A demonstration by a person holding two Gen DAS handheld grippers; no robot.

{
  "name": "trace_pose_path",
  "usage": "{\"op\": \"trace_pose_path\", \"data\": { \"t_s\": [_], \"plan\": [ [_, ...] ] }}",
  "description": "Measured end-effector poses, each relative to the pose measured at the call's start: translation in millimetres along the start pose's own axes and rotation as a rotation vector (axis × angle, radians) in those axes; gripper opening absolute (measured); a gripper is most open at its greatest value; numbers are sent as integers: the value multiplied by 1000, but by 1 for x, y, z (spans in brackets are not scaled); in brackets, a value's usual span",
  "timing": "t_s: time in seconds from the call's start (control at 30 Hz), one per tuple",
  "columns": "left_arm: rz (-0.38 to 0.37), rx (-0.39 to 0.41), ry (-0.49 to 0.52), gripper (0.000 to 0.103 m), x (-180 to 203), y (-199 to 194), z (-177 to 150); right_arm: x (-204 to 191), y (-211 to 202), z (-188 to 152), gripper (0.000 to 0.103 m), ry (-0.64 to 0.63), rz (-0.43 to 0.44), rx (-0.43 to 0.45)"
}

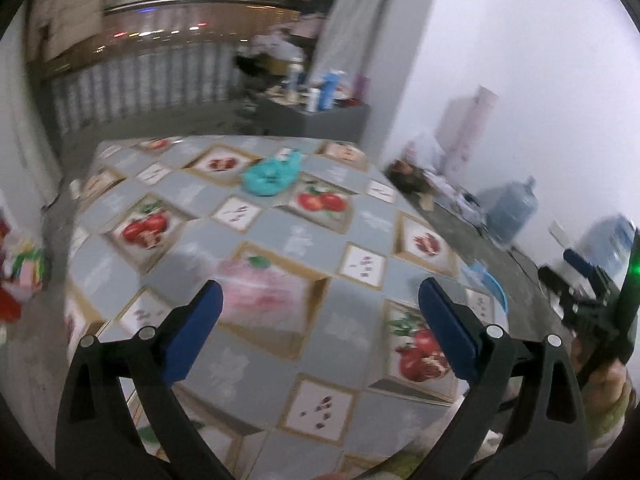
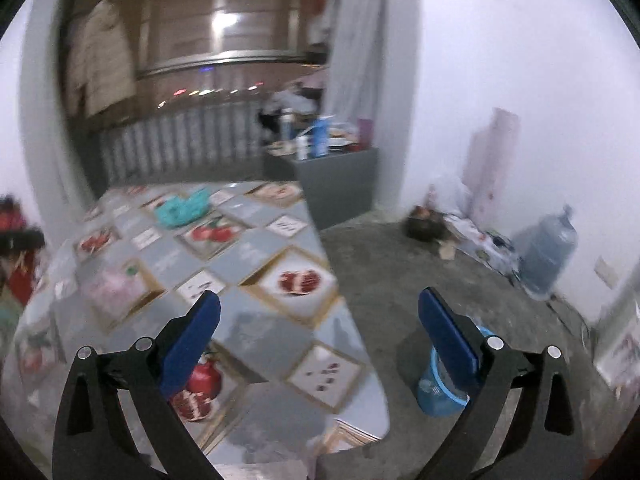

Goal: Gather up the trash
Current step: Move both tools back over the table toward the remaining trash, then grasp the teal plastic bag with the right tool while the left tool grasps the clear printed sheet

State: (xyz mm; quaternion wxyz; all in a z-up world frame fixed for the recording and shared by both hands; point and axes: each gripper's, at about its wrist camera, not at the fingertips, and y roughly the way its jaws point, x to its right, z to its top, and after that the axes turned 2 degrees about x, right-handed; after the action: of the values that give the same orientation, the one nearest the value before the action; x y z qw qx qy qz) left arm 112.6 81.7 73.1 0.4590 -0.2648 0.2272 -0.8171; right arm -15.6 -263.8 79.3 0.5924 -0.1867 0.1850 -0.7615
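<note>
Two pieces of trash lie on the fruit-patterned tablecloth [image 1: 280, 236]: a crumpled teal bag [image 1: 272, 174] toward the far edge and a pale pink wrapper [image 1: 260, 290] nearer, just beyond the left gripper [image 1: 320, 300]. Both the left gripper and the right gripper [image 2: 320, 308] hang with fingers spread wide, grasping nothing. On the floor right of the table stands a blue bin [image 2: 440, 388], with a water jug [image 2: 548, 256] far right by the wall.

We saw a grey tablecloth [image 1: 304, 236] patterned with red pomegranate squares, a crumpled teal bag [image 1: 272, 176], and a blue plastic bin [image 2: 438, 390].
</note>
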Motion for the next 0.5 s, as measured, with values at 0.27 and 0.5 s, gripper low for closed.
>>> {"op": "trace_pose_path", "data": {
  "t_s": [0.27, 0.5],
  "plan": [
    [56, 57, -13, 94, -30, -3, -28, -11, 44, -2, 96, 8, 113, -47],
    [56, 17, 73, 94, -50, 42, -36, -30, 88, 22, 96, -95, 273, -47]
  ]
}}
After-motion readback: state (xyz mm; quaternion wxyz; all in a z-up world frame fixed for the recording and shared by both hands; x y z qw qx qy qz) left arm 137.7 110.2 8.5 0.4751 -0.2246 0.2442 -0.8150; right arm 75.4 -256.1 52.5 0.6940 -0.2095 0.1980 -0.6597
